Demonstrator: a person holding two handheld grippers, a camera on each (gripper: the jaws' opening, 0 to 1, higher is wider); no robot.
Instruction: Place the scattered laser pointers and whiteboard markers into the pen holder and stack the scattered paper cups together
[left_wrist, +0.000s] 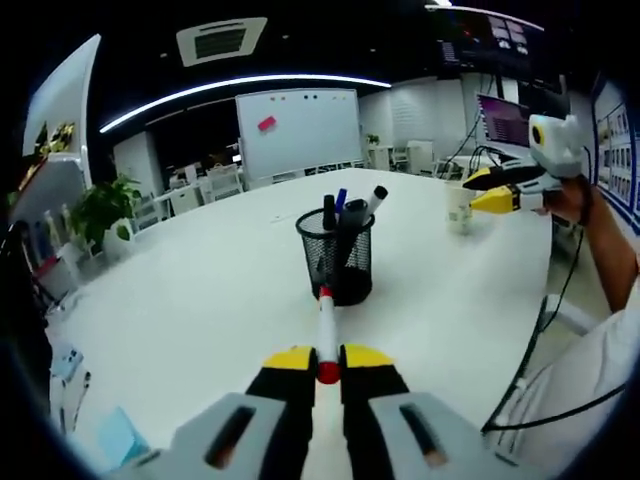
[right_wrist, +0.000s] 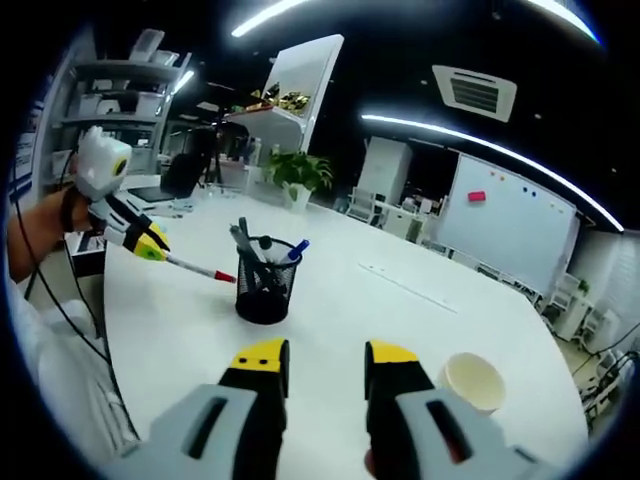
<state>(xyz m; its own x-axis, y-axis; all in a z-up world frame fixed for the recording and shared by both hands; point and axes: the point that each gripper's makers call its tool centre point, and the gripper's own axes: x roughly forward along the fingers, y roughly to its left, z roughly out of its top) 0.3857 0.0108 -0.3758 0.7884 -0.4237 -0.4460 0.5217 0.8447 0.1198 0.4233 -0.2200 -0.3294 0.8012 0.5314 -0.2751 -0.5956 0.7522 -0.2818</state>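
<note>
Holder (left_wrist: 337, 258): black mesh, upright, mid-table, several pens inside. Red-capped marker (left_wrist: 327, 335): white, clamped, just near of holder. Cup (right_wrist: 473, 382): white, upright, far right.

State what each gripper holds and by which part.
The left gripper holds a white whiteboard marker with a red cap, jaws clamped near its capped end. The right gripper is open, holding nothing.

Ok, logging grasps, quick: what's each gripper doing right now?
Left gripper: closed on a red-capped marker.
Right gripper: open, holding nothing.
</note>
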